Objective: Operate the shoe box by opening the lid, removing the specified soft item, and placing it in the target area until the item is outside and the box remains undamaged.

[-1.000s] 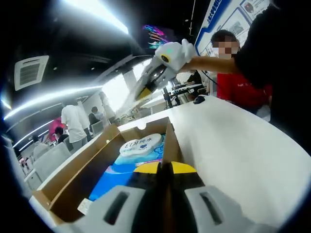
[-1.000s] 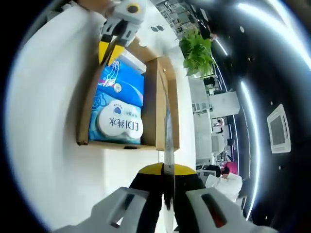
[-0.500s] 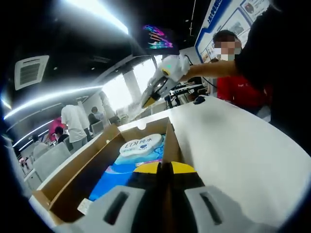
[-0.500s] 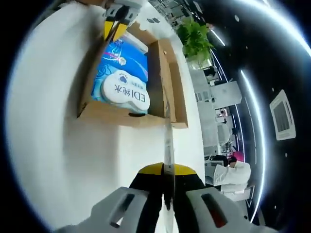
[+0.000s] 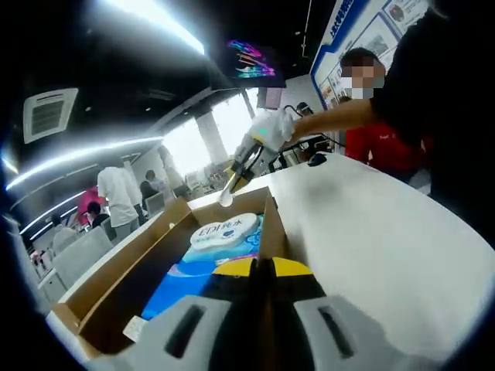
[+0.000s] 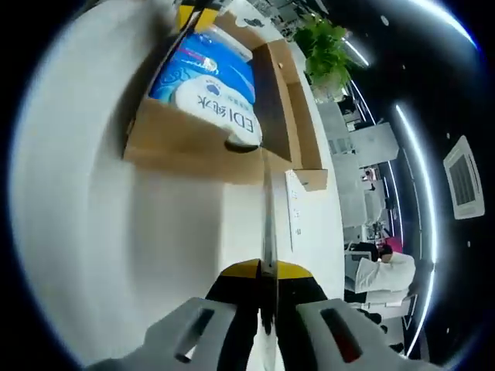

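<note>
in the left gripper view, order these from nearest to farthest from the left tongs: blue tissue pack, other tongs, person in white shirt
1. Blue plastic tissue pack with a white oval label: inside the open brown cardboard shoe box, just ahead of the left tongs.
2. Other white and yellow tongs: above the box's far end.
3. Person in a white shirt: standing in the background, left.

Box (image 6: 189,147) open at top, lid off; entry from above free; blue wipes pack (image 6: 213,93) fills most of the floor, with a narrow gap along one wall. Table (image 5: 387,239) bare beside the box, wide room to set down. Right gripper (image 5: 241,166) hangs over the far box end. Left gripper (image 5: 259,267) at the near wall.
</note>
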Action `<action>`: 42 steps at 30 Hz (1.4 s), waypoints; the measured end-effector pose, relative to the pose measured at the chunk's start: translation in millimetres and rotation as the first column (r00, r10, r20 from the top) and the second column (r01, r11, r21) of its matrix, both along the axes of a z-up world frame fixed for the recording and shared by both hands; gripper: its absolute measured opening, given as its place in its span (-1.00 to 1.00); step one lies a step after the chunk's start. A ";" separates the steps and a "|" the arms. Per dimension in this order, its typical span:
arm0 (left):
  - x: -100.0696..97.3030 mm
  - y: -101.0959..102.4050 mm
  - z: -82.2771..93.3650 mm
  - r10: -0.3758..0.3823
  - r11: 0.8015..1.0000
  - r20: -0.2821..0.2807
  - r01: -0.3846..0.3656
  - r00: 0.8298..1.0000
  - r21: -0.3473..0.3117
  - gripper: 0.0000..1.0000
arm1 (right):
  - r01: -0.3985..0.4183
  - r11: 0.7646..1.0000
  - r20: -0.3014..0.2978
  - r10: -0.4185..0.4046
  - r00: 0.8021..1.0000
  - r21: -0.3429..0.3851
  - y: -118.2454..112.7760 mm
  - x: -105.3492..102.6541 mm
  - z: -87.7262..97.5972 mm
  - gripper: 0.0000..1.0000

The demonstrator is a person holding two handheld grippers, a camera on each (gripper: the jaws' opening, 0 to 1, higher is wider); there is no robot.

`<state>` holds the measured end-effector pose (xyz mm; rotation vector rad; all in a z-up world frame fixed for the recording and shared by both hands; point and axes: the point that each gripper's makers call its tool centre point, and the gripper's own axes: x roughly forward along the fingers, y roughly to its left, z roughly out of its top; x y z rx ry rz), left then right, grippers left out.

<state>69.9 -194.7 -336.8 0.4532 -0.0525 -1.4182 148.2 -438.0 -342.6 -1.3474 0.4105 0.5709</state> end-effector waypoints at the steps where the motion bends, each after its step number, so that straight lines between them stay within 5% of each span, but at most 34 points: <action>1: -0.2 0.1 0.1 0.000 1.000 0.000 0.000 1.000 0.000 -0.87 | 0.000 1.000 -0.006 0.000 1.000 -0.005 -0.9 0.5 -3.4 -0.97; 21: -1.7 1.7 -1.8 0.000 1.000 -0.001 0.000 1.000 -0.001 -0.87 | 0.000 1.000 -0.145 0.000 0.989 0.000 -12.4 -8.5 -57.5 -0.96; 42: -0.1 3.1 -3.4 0.000 1.000 -0.001 0.000 1.000 -0.001 -0.87 | 0.046 0.998 -0.214 -0.035 0.976 0.048 -16.0 -30.4 -59.1 -0.69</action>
